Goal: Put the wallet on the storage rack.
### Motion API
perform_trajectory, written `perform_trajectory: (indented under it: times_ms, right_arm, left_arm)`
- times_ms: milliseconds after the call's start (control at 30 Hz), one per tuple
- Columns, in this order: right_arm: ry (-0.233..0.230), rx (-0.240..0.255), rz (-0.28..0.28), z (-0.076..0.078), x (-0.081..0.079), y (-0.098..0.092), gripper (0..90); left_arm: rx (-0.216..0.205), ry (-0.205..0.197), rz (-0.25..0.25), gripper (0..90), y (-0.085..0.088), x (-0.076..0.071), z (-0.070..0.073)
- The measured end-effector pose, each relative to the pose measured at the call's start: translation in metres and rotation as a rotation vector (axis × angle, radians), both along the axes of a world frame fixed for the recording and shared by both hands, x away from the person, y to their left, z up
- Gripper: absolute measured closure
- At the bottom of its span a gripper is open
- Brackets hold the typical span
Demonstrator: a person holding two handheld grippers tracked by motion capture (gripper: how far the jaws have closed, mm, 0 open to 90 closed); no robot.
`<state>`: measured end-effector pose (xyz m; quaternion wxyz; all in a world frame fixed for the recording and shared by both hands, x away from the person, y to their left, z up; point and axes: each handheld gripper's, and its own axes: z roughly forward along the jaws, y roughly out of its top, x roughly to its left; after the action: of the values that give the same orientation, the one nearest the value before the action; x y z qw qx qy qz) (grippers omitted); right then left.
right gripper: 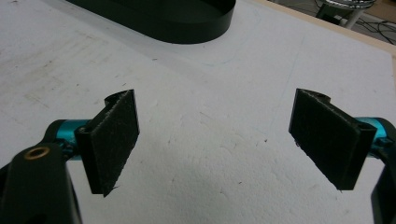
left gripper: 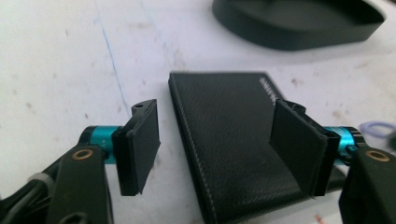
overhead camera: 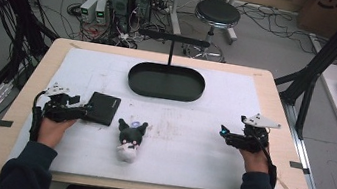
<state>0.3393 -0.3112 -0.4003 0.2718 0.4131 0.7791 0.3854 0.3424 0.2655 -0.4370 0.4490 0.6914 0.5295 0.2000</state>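
Note:
A flat black leather wallet (overhead camera: 103, 108) lies on the white mat at the left. My left gripper (overhead camera: 84, 108) is low at its near left corner. In the left gripper view the wallet (left gripper: 229, 140) runs between the jaws of the left gripper (left gripper: 215, 126). One pad hangs over the wallet's face and the other stands off its left edge, so the gripper is open and neither pad presses. My right gripper (overhead camera: 224, 132) rests at the right of the mat. The right gripper (right gripper: 219, 140) is open with bare mat between its pads.
A black-and-white plush toy (overhead camera: 130, 138) lies just right of the wallet. A black oval tray (overhead camera: 166, 81) with an upright T-shaped post (overhead camera: 171, 49) stands at the back centre, and its rim (right gripper: 177, 18) is in the right gripper view. Wooden table edges (overhead camera: 281, 106) frame the mat.

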Motion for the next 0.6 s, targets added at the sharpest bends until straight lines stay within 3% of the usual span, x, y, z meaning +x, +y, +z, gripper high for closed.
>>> perform_trajectory:
  times_ms: [67, 100, 167, 200, 233, 367, 433, 467, 600]
  right_arm:
    - [0.001, 0.0, -0.001, -0.0001, 0.0, -0.0002, 16.2]
    - [0.002, -0.002, -0.001, -0.0005, -0.0003, -0.0007, 16.2]
    - [0.002, -0.006, 0.001, -0.0008, -0.0006, -0.0015, 16.2]
    - [0.003, -0.004, 0.001, -0.001, -0.0007, -0.0018, 16.2]
    - [0.001, -0.005, -0.002, -0.0011, -0.0005, -0.0025, 16.3]
    - [0.006, -0.006, -0.003, -0.0016, -0.0003, -0.0018, 16.3]
    - [0.005, -0.01, 0.002, -0.0017, -0.0001, -0.0014, 16.3]
    - [0.003, -0.014, 0.002, -0.0017, 0.0001, -0.0004, 16.4]
    - [0.005, -0.015, 0.002, -0.0017, 0.0005, -0.0004, 16.4]
  left_arm:
    - [-0.003, 0.02, -0.002, 37.4, 0.0004, 0.0013, -0.0019]
    - [-0.003, 0.061, -0.017, 39.9, 0.0003, 0.0036, -0.006]
    - [0.003, 0.084, -0.023, 43.1, -0.0005, 0.0044, -0.0079]
    - [-0.008, 0.114, -0.035, 44.9, -0.0012, 0.0055, -0.0112]
    - [-0.023, 0.117, -0.05, 49.5, -0.0007, 0.0055, -0.0113]
    - [-0.009, 0.115, -0.047, 56.8, -0.0016, 0.0048, -0.0106]
    - [-0.017, 0.096, -0.04, 72.3, 0.0002, 0.0034, -0.0091]
    - [-0.018, 0.064, -0.044, 78.8, 0.0024, 0.001, -0.0066]
    - [-0.064, 0.047, -0.055, 84.3, 0.0051, -0.0006, -0.0037]
